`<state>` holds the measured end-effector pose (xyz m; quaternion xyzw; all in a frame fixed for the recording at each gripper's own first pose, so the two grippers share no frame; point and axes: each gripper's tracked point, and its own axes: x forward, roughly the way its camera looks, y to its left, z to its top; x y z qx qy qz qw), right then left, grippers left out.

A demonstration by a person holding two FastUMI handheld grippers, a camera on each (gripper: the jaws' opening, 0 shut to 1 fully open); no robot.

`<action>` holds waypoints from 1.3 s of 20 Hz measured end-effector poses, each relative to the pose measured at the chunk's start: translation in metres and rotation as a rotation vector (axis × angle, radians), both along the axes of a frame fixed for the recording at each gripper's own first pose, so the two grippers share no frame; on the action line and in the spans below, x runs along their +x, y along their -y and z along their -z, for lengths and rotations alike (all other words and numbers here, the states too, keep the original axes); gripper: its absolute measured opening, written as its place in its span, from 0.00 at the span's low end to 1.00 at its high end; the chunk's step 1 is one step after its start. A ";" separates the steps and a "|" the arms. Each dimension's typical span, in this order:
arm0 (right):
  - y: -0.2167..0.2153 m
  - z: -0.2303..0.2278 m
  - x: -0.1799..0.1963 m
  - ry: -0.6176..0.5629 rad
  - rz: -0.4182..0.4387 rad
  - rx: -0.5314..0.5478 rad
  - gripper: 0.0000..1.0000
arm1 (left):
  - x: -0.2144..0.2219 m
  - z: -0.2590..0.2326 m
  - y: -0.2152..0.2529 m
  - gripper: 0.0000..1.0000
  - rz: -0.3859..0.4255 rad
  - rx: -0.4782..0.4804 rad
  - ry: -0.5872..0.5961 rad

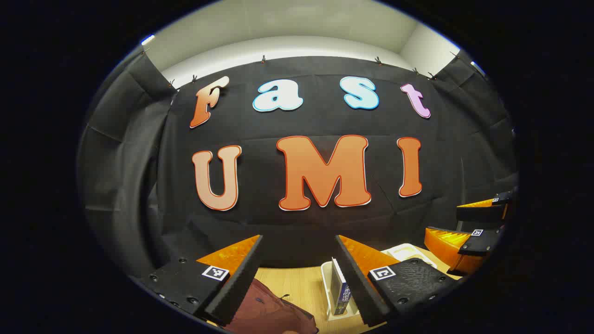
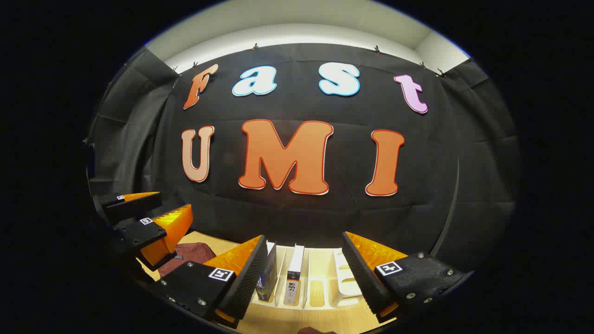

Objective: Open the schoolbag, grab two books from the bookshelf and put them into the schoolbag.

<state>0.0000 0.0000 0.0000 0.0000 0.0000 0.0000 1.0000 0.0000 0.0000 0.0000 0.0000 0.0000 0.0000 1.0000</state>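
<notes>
In the left gripper view, a maroon schoolbag (image 1: 274, 311) lies on the wooden table just below my left gripper (image 1: 299, 239), which is open and holds nothing. A blue book (image 1: 339, 291) stands in a white bookshelf rack (image 1: 326, 283) by its right finger. In the right gripper view, my right gripper (image 2: 304, 236) is open and hovers above the white bookshelf (image 2: 325, 280). A blue book (image 2: 269, 274) and a white-spined book (image 2: 294, 273) stand upright in it. The schoolbag (image 2: 190, 255) lies to the left, under the left gripper (image 2: 176, 202).
The wooden table (image 2: 301, 320) runs up to the black cloth wall behind the rack. The right gripper (image 1: 464, 222) hangs open at the far right of the left gripper view. A second white tray section (image 1: 408, 253) sits behind the rack.
</notes>
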 end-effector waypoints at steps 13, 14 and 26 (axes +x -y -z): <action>-0.002 0.002 -0.002 -0.006 -0.007 0.002 0.95 | -0.001 0.003 0.001 0.97 0.008 0.005 -0.007; -0.002 0.002 -0.002 -0.005 -0.008 0.001 0.95 | -0.002 0.003 0.002 0.94 0.009 0.006 -0.009; -0.001 0.003 0.001 -0.006 -0.007 -0.007 0.95 | 0.002 0.001 -0.001 0.94 0.005 0.018 -0.006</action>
